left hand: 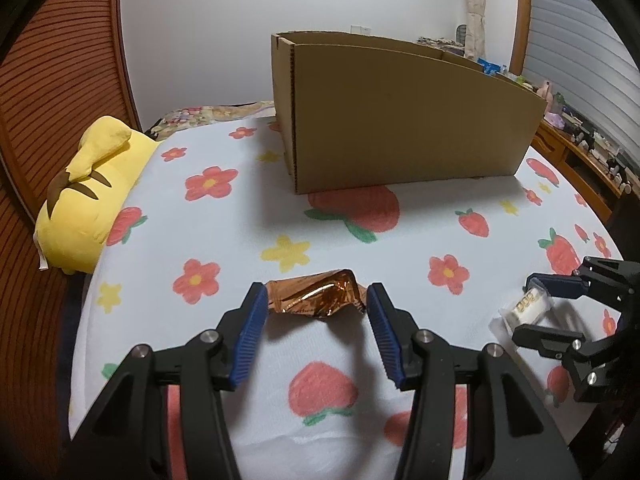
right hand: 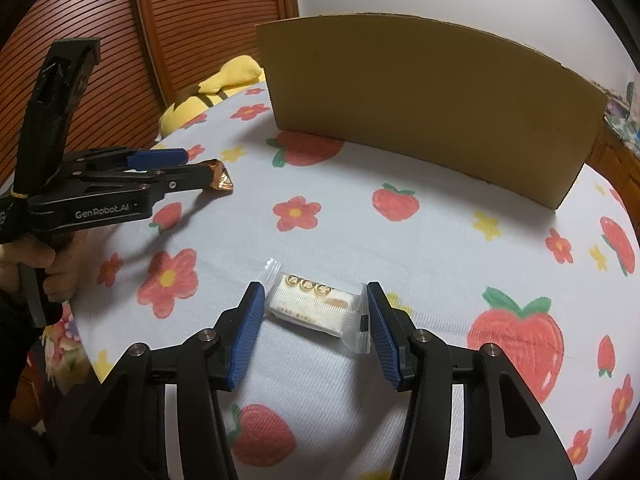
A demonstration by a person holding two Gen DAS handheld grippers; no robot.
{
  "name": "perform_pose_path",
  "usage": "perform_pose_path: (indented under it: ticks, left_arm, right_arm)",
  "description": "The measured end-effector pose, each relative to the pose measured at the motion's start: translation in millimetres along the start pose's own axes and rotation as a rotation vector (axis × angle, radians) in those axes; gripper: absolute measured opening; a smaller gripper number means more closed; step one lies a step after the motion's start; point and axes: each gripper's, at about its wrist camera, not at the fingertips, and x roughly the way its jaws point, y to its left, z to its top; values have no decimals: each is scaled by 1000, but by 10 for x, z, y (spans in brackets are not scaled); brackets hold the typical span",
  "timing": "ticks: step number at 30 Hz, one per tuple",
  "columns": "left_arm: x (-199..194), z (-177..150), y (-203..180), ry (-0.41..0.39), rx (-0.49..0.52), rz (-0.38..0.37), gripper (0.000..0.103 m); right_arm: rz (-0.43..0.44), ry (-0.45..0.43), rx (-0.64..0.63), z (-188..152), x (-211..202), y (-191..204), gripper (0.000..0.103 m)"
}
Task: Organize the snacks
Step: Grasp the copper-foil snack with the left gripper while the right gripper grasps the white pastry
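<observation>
The foil snack [left hand: 316, 294] is a crinkled, copper-coloured metallic wrapper lying on the bed sheet [left hand: 240, 216], between the tips of the left hand-held gripper [left hand: 317, 300]. The jaws stand part open at the wrapper's two ends; whether the ribbed blue pads [left hand: 250, 332] press on it cannot be told.

The white snack [right hand: 316, 308] is a rectangular bar in a clear, crimp-ended plastic sleeve bearing three round gold emblems; their characters are not legible. It lies on the sheet between the part-open jaws of the right hand-held gripper [right hand: 316, 304], pads apart from its body.

The left tool's black body reads "GenRobot.AI" [right hand: 102, 211]. The sheet is white, ribbed fabric printed with flowers and strawberries. Behind stands a plain corrugated cardboard box [left hand: 400, 120]. A yellow plush [left hand: 88, 200] lies at the sheet's edge.
</observation>
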Motion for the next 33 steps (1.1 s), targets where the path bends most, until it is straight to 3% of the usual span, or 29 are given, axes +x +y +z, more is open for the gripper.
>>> perform_pose_path:
  ticks: [12,30,33]
  left_arm:
    - [40,80,-11,-8,-66,-49,52]
    - [195,16,-85,53,6,12,51]
    - [192,11,-103,52,20,21,42]
  right_arm:
    - [0,0,0,-1,4,4,52]
    - [-2,1,-2,-1,4,15,52]
    - [-2,2,-3,-1,3,15,53]
